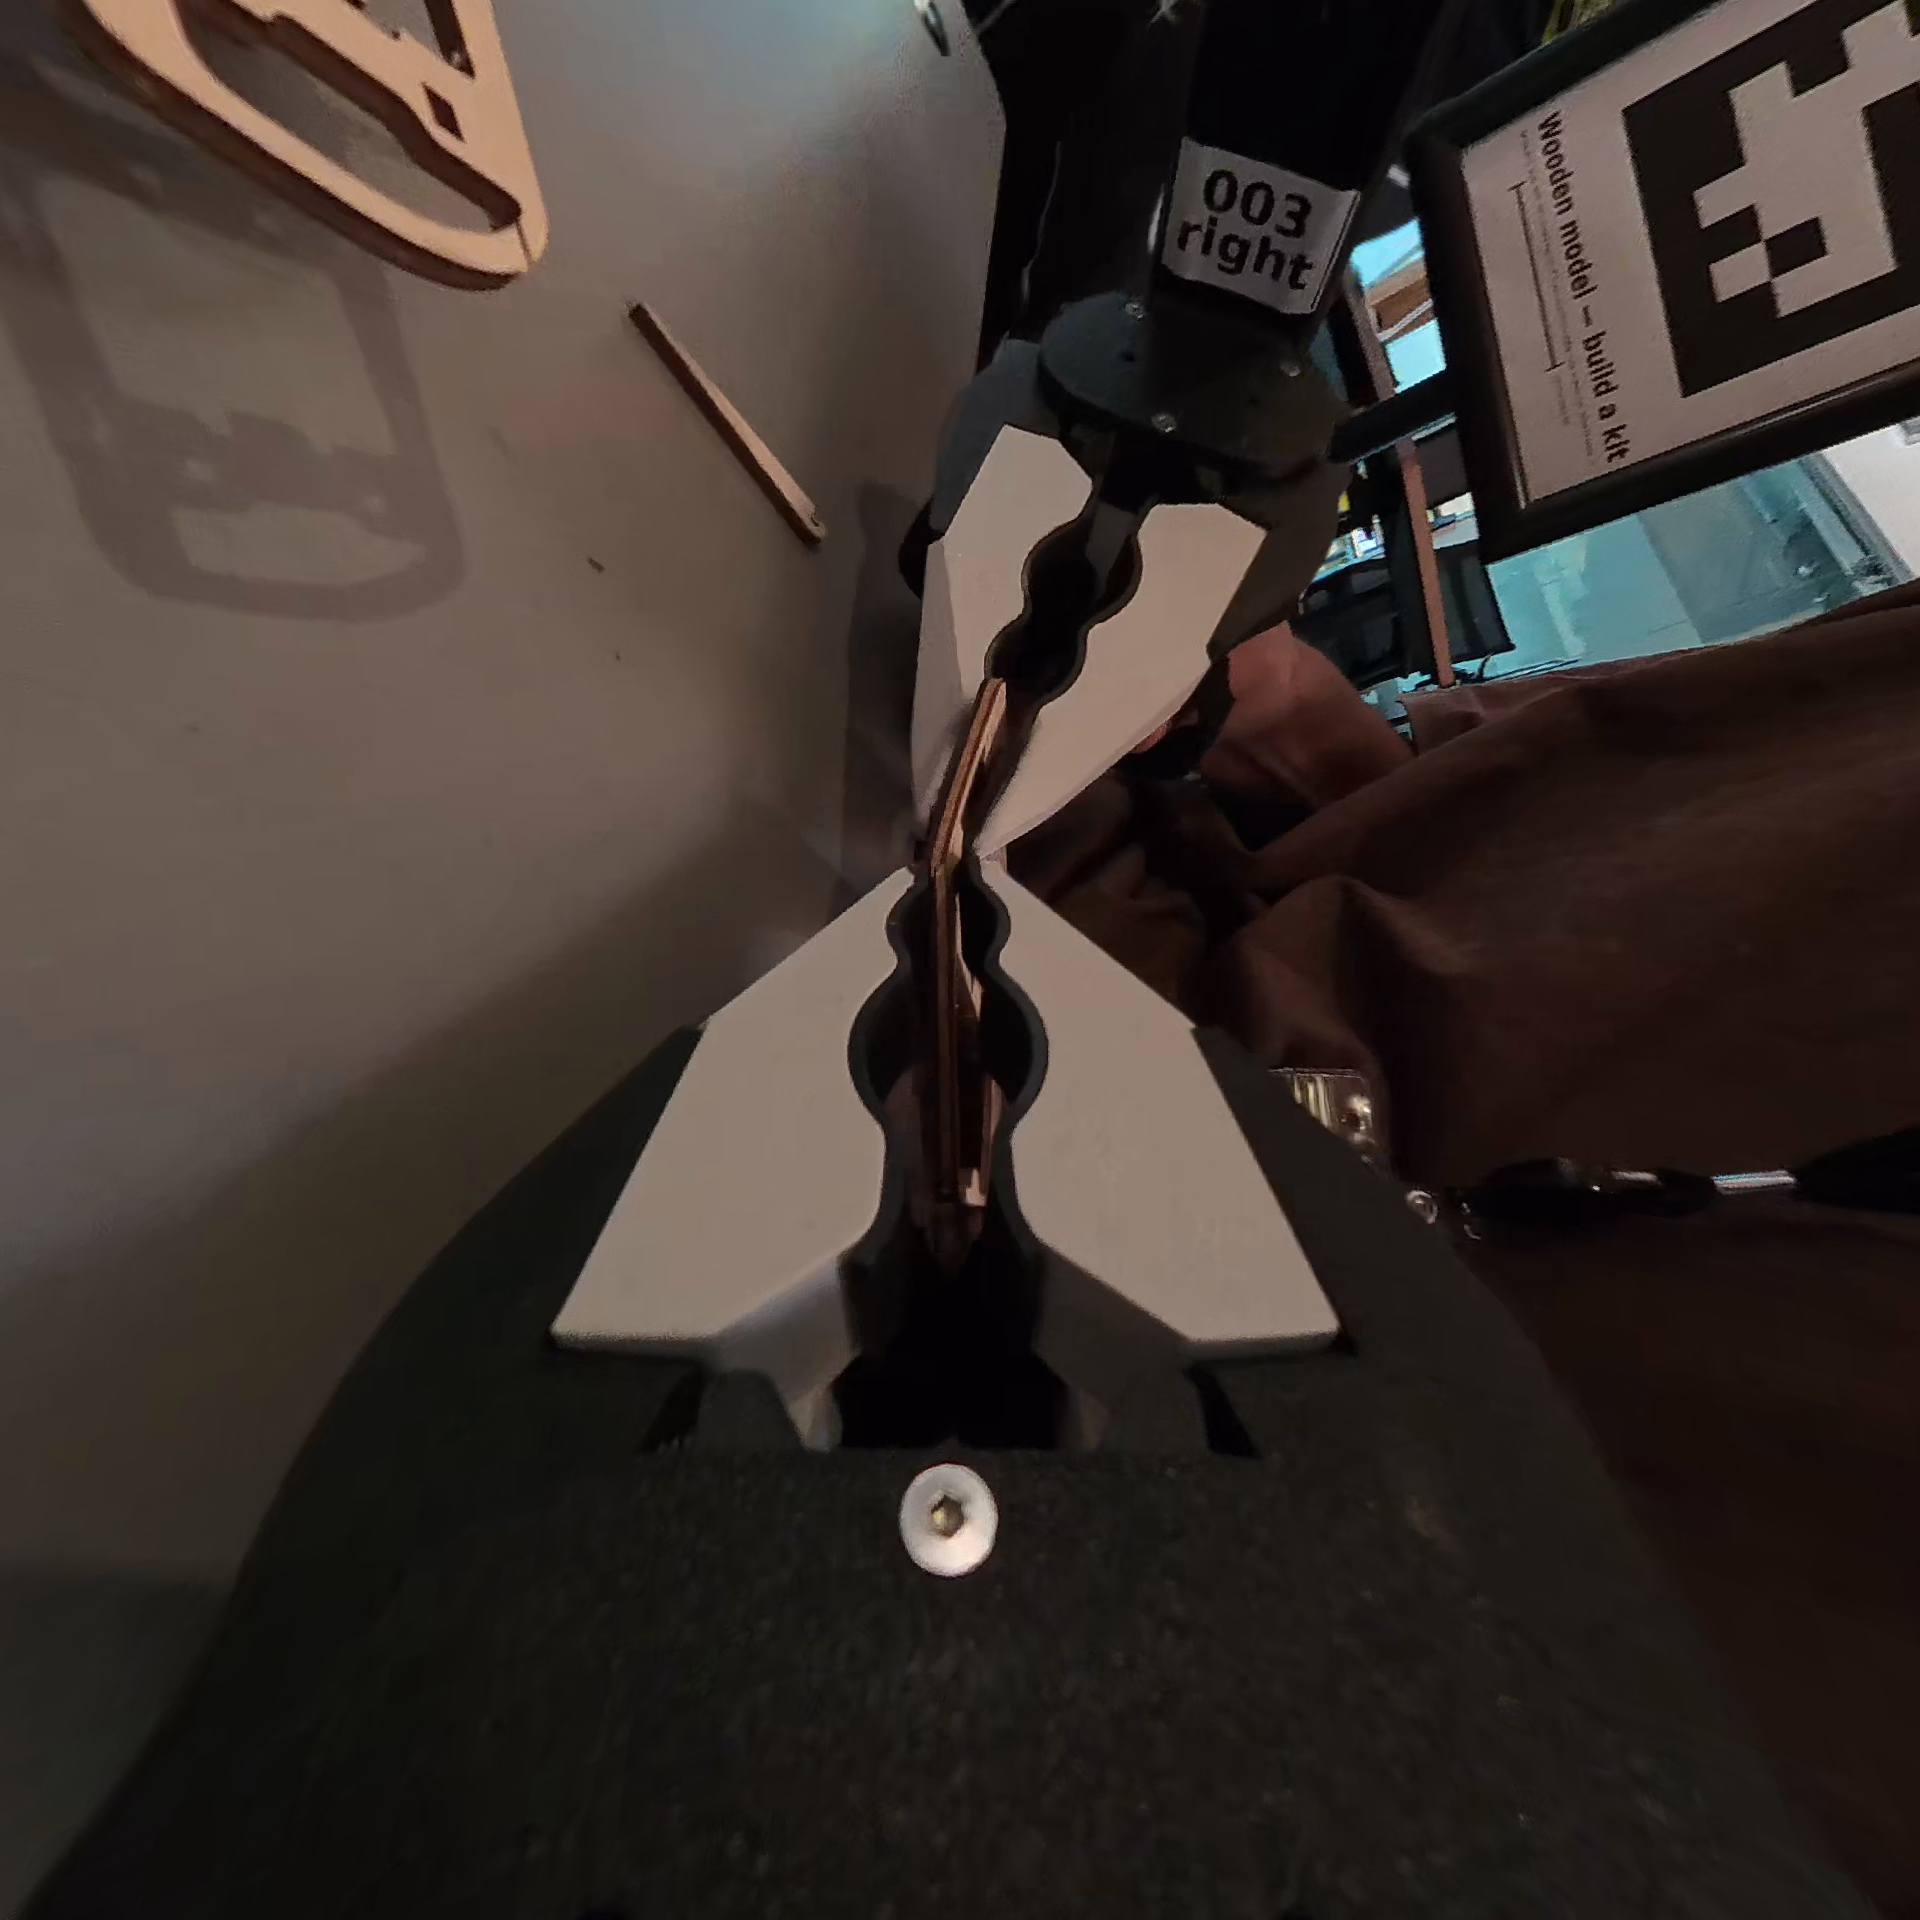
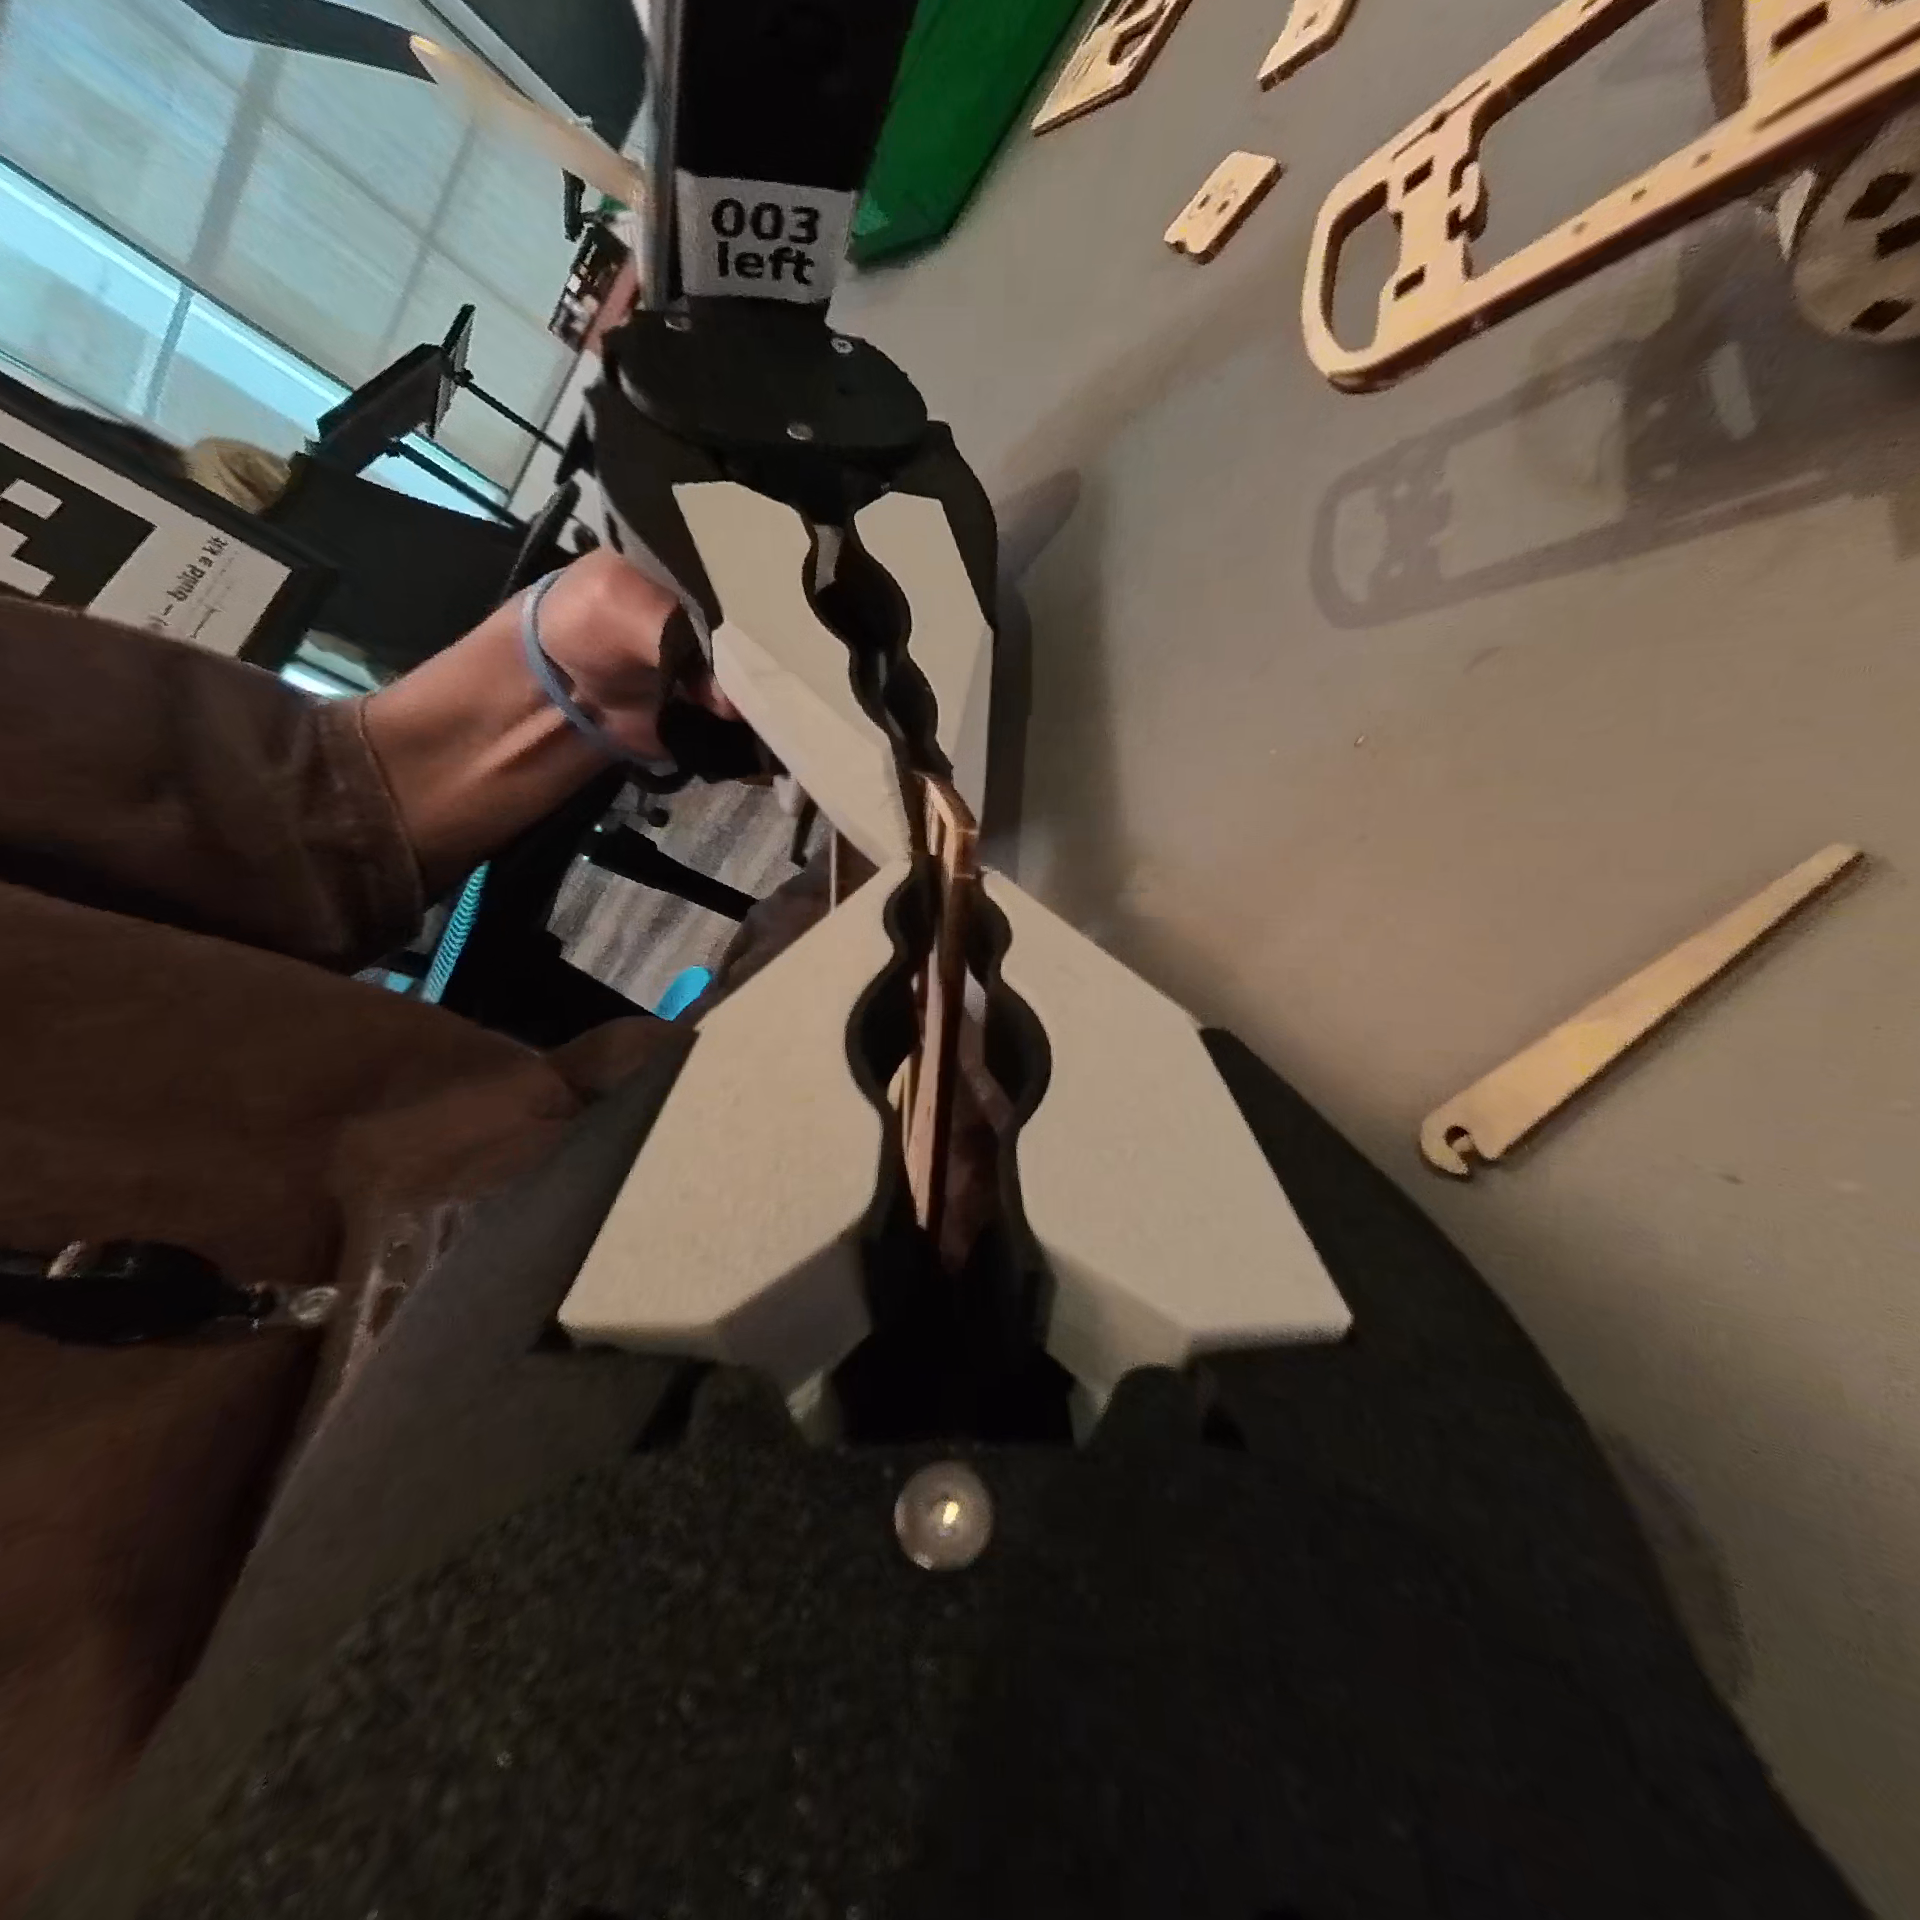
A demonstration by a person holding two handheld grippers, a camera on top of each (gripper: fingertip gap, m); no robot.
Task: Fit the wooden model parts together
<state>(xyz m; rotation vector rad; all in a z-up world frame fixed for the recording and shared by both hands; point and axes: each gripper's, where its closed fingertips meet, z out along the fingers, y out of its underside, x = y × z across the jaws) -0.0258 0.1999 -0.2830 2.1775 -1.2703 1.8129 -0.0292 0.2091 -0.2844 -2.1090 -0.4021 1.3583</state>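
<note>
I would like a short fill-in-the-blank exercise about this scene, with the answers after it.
1. The left gripper and the right gripper meet tip to tip, and each one is shut on a thin ____ part.
2. The loose parts lie on a ____ table.
3. In the right wrist view, a long tapered stick lies on the table, ____ by either gripper.
4. The person's sleeve is ____ in colour.

Answers: wooden; grey; untouched; brown

wooden frame (image 1: 312, 125) cut off at top edge, plywood pieces (image 1: 951, 1039) mostly hidden between tongs
</note>
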